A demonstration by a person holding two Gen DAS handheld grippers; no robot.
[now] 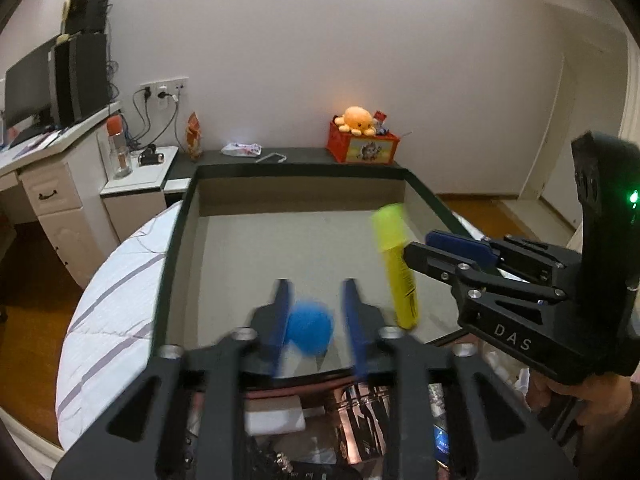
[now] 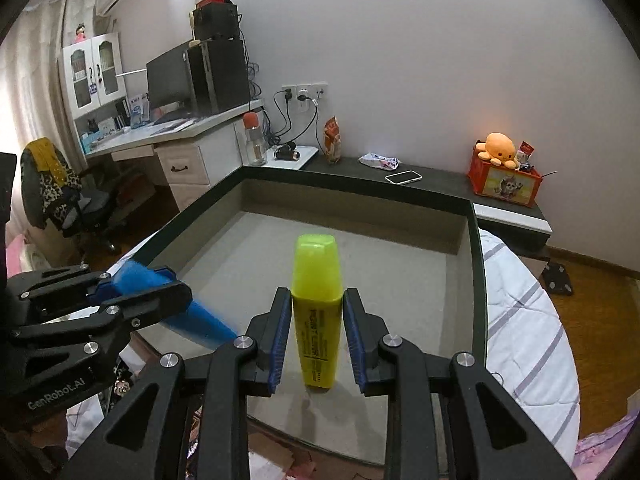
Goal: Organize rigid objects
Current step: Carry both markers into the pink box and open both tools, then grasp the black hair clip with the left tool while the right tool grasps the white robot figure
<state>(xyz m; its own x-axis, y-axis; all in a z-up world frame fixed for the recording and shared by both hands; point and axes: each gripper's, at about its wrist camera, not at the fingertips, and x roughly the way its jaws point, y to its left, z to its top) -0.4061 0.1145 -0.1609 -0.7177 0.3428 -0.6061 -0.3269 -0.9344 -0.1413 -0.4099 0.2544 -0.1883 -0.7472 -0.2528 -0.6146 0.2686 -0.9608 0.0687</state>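
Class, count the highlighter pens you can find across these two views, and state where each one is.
2. The yellow highlighter is held between the right claw pads over the tray. The blue highlighter sits between the left claw pads, blurred. Others may be hidden.

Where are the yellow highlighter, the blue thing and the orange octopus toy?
yellow highlighter [image 2: 316,320]: right wrist view, its barrel.
blue thing [image 1: 310,326]: left wrist view, its blurred middle.
orange octopus toy [image 2: 498,148]: right wrist view, its head.

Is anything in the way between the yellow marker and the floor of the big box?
Nothing visible. The yellow marker sits between the right gripper fingers above the bare grey floor of the box. The left gripper, with a blue object, is off to the side.
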